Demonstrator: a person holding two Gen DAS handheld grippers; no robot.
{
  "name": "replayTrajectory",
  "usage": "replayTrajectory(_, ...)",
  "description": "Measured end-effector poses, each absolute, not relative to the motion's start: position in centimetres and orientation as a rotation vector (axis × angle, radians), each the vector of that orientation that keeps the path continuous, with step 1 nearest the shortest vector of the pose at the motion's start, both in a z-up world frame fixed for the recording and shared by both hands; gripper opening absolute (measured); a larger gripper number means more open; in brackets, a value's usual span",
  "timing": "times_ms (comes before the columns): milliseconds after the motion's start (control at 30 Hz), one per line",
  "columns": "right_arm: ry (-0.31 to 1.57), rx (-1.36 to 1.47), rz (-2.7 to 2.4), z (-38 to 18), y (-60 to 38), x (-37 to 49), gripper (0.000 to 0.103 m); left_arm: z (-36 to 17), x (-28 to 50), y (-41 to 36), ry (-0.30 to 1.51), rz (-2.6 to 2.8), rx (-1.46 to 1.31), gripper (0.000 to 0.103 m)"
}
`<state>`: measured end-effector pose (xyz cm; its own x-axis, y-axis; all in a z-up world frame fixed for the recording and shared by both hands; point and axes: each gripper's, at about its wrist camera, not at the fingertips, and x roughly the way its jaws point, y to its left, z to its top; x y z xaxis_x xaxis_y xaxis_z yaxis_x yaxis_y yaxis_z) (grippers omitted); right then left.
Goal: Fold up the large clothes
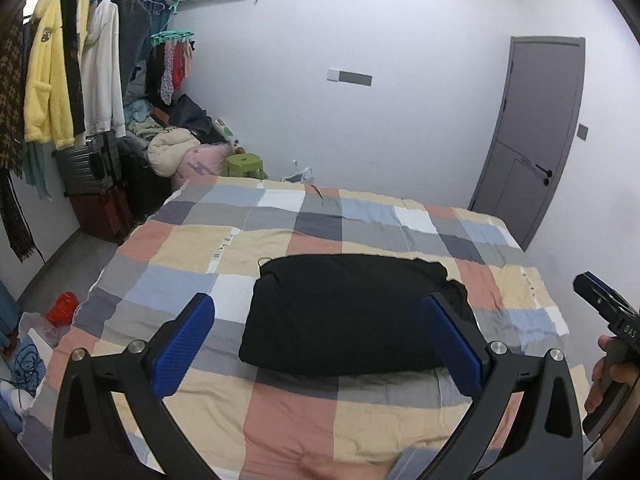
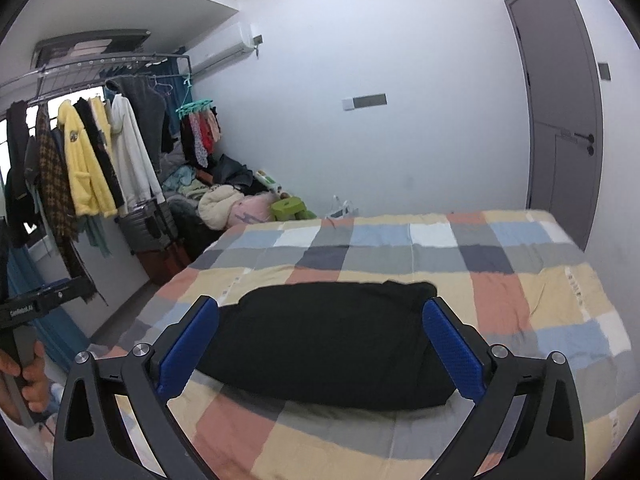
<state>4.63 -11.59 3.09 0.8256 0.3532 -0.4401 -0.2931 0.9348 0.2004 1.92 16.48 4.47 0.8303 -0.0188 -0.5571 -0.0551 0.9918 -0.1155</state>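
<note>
- The left gripper [image 1: 320,308] has its jaws spread wide, blue pads well apart, with nothing between them; it hangs above the bed, clear of the cloth.
- The right gripper [image 2: 320,312] likewise stands wide, jaws empty, and is lifted off the bedding.
- The black garment [image 1: 352,312] lies folded into a compact, roughly rectangular bundle on the checked bedspread [image 1: 200,248], near the middle of the near half of the bed.
- Its long axis runs across both views, left to right, parallel with the bed's near edge; the short sides face the bed's two flanks.
- The cloth is plain black and matte, slightly puffed, with a smooth top and rounded corners. In the left wrist view the far right corner is uneven, an under layer poking out past the top one.
- A thin loop shows at its far left corner in the left wrist view.
- The right hand [image 1: 604,384] grips its tool's handle at the right edge of the left wrist view; the left hand [image 2: 28,376] shows at the left edge of the right wrist view.
</note>
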Motion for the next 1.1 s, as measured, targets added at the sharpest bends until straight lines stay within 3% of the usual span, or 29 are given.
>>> replayTrajectory(433, 0.532, 0.093, 0.350, 1.1, -8.8, 2.6, 0.103, 3.7, 0.8, 14.7, 0.610, -0.002, -0.126, 0.103)
replayTrajectory(767, 0.511, 0.090, 0.344, 2.8, -10.0, -0.1, 0.103, 3.1, 0.7, 14.0, 0.657, -0.006, -0.159, 0.103)
replayTrajectory(1100, 0.555, 0.071, 0.326, 2.1, -10.3, 3.0, 0.103, 3.8, 2.6, 13.1, 0.644, -0.007, -0.115, 0.103)
